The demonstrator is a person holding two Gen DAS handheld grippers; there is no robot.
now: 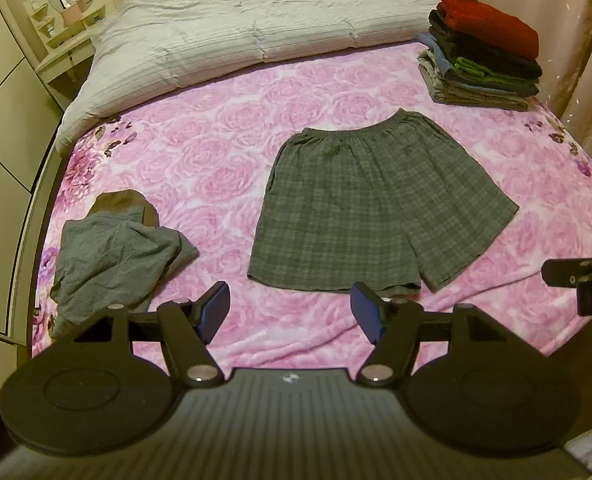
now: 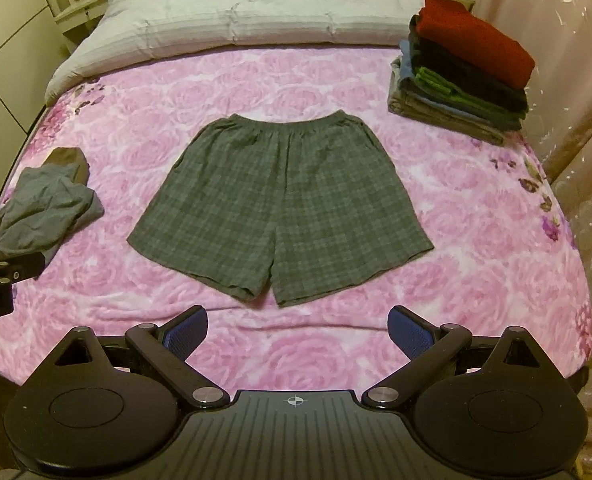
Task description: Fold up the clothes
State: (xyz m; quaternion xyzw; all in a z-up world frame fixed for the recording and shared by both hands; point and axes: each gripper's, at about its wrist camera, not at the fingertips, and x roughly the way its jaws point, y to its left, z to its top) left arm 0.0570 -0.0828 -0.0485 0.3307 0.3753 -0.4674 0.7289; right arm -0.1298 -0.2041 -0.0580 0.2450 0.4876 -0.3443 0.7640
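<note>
You are holding the left gripper and right gripper with jaws spread wide, empty, hovering over the pink blanket. Just ahead the plaid shorts are lying flat, hems nearest you: likely light, limp cloth, so pinch corners. Bare blanket is surrounding them; crumpled grey clothes are sitting left, a folded stack far right.

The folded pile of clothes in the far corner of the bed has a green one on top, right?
Not quite: the folded pile of clothes has a red garment on top. The green one sits lower down, as the right wrist view shows.
</note>
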